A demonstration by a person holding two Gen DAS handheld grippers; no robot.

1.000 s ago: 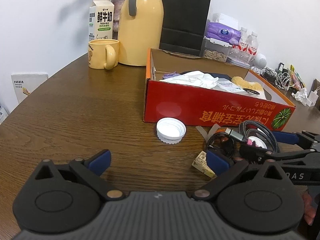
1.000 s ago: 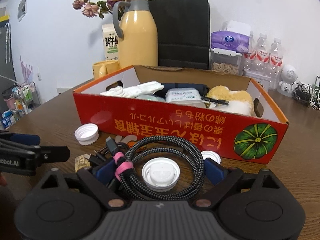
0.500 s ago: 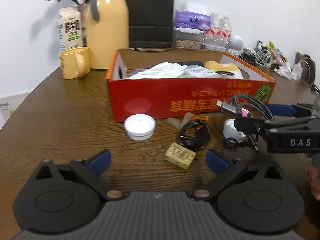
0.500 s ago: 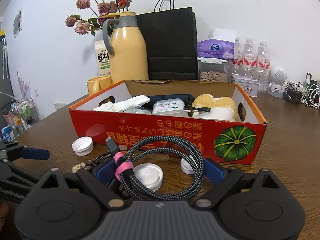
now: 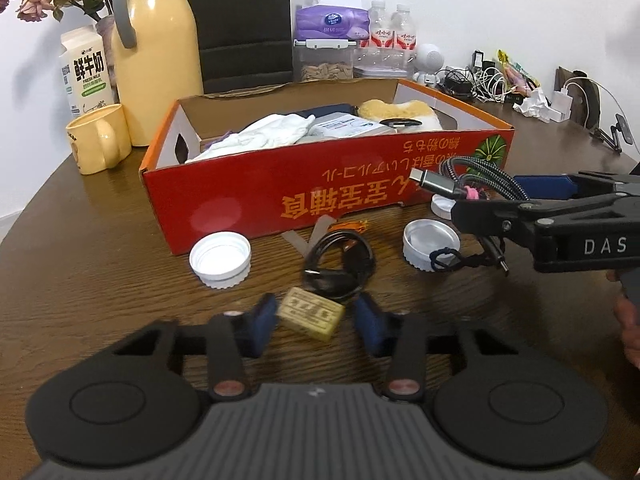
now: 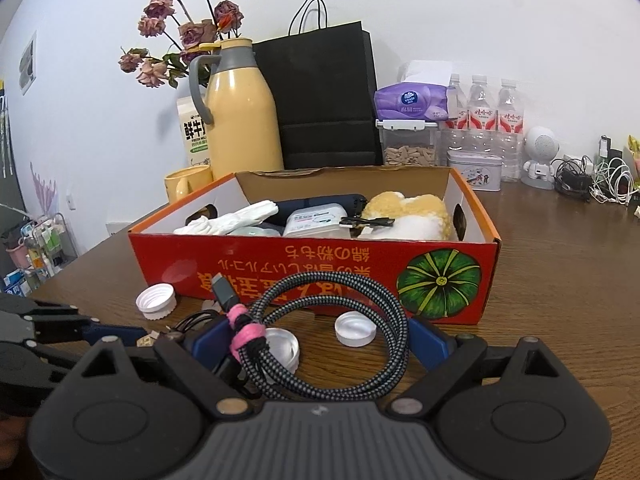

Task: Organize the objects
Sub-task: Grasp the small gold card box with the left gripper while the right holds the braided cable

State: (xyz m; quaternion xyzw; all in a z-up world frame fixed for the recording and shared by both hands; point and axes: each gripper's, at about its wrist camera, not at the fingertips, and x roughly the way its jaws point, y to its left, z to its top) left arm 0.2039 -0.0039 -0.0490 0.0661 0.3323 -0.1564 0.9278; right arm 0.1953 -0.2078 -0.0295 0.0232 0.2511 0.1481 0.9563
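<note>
A person's left gripper (image 5: 314, 324) hovers low over a dark wooden table (image 5: 100, 292), its blue jaws, which have just been closing, now narrowed on either side of a small tan block (image 5: 312, 314) that lies flat between them; the pads appear just short of its ends, so no grip is made yet. To finish the pick cleanly the jaws would best square up to the block's short ends and close slowly, since the block sits askew and could skid or twist out. Just beyond it lies a small coil of black cable (image 5: 338, 260), close enough for the right-hand pad to snag. A white screw cap (image 5: 220, 258) sits open side up to the left, and another white cap (image 5: 430, 242) to the right. The right gripper (image 6: 304, 340), raised off the table, is clamped across a coiled braided cable (image 6: 332, 336) bound with a pink tie, jaws spread wide by the loop. Behind the clutter stands the red cardboard box (image 5: 320, 196), already holding white gloves (image 5: 260, 138) and other items, its near wall the edge any load must clear. Free tabletop lies to the left of the box; a yellow mug (image 5: 98, 142) and yellow flask (image 5: 156, 48) crowd the far left.
</note>
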